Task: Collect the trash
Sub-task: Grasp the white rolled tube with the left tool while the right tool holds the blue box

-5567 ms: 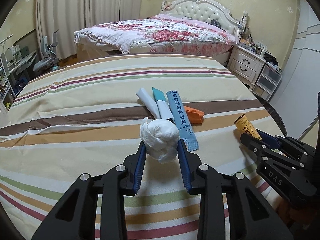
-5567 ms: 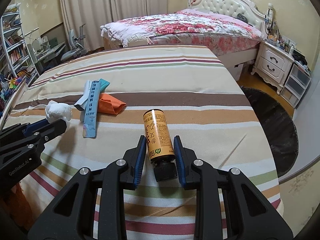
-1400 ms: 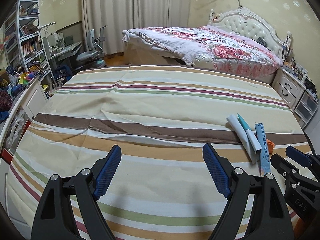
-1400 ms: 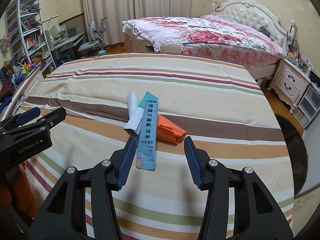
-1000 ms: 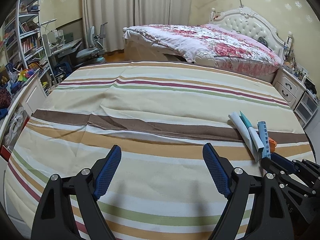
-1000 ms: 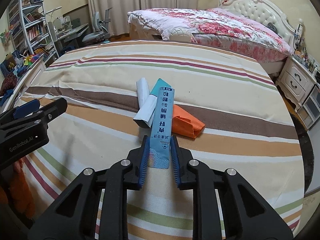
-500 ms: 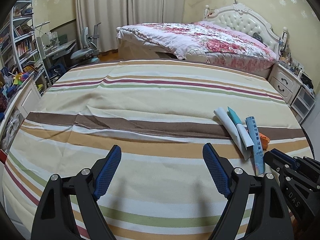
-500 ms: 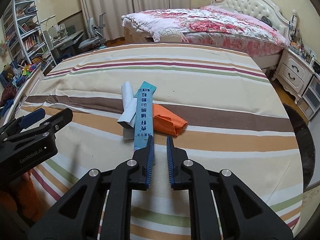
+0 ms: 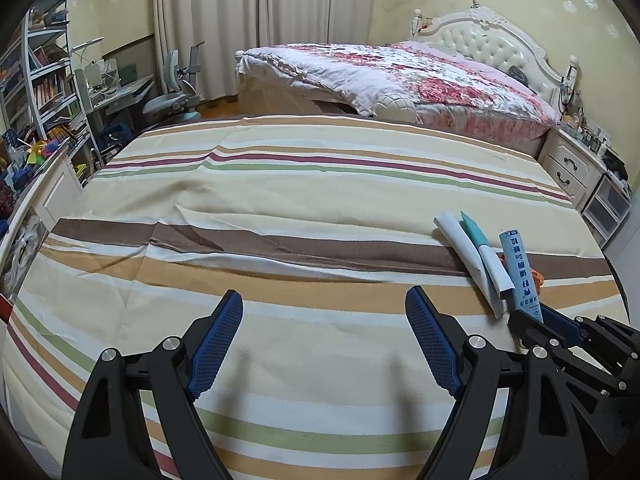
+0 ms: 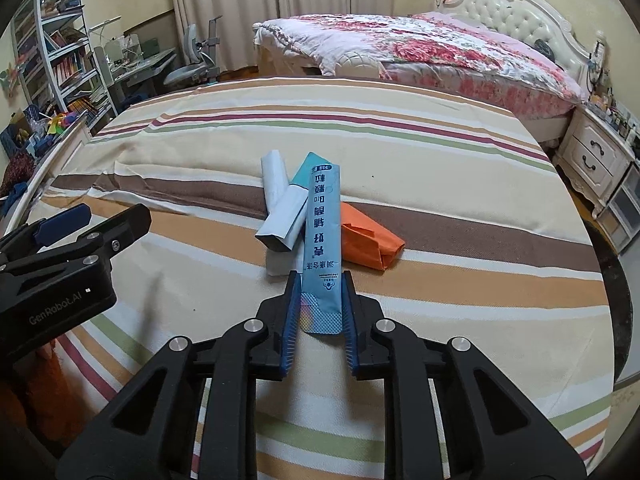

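The blue sachet [image 10: 322, 240] lies on the striped bed [image 10: 440, 152] atop white wrappers [image 10: 280, 212], beside orange paper [image 10: 368, 240]. The right claw [image 10: 320, 312] has clamped its near end; lifting it away seems next. The left claw [image 9: 324, 336] gapes empty.

You have two grippers in view: the left gripper [image 9: 324, 344] and the right gripper [image 10: 318, 312]. On the striped bedsheet [image 10: 440, 152] you can count four pieces of trash: one blue sachet [image 10: 323, 248], one white packet [image 10: 280, 210], one teal packet [image 10: 306, 170] and one orange wrapper [image 10: 368, 242]; the white piece may be two overlapping, hard to tell.
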A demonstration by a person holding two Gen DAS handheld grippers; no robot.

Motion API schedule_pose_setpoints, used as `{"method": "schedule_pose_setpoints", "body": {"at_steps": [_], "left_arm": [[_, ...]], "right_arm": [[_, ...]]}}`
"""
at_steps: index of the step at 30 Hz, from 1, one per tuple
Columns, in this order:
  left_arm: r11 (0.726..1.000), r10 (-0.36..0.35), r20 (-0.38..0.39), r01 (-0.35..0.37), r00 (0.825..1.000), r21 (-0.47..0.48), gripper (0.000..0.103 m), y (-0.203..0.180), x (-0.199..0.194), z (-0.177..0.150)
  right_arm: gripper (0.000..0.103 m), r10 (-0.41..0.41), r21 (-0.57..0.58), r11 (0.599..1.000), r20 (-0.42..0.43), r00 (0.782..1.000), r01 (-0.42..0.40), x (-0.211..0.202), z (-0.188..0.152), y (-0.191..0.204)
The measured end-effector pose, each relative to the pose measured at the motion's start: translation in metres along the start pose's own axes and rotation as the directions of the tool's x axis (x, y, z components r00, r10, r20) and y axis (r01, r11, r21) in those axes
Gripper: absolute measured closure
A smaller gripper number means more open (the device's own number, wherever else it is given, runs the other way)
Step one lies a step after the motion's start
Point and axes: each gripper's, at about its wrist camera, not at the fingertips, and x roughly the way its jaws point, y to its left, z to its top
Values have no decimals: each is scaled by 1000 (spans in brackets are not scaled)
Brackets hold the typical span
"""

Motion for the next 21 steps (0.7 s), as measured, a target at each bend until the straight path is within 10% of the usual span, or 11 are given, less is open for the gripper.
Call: {"method": "schedule_pose_setpoints", "body": {"at_steps": [21], "left_arm": [[999, -45, -40, 45, 998, 22, 22, -38, 21, 14]], "right_arm": [[84, -56, 96, 994, 12, 998, 54, -7, -8, -47]]}}
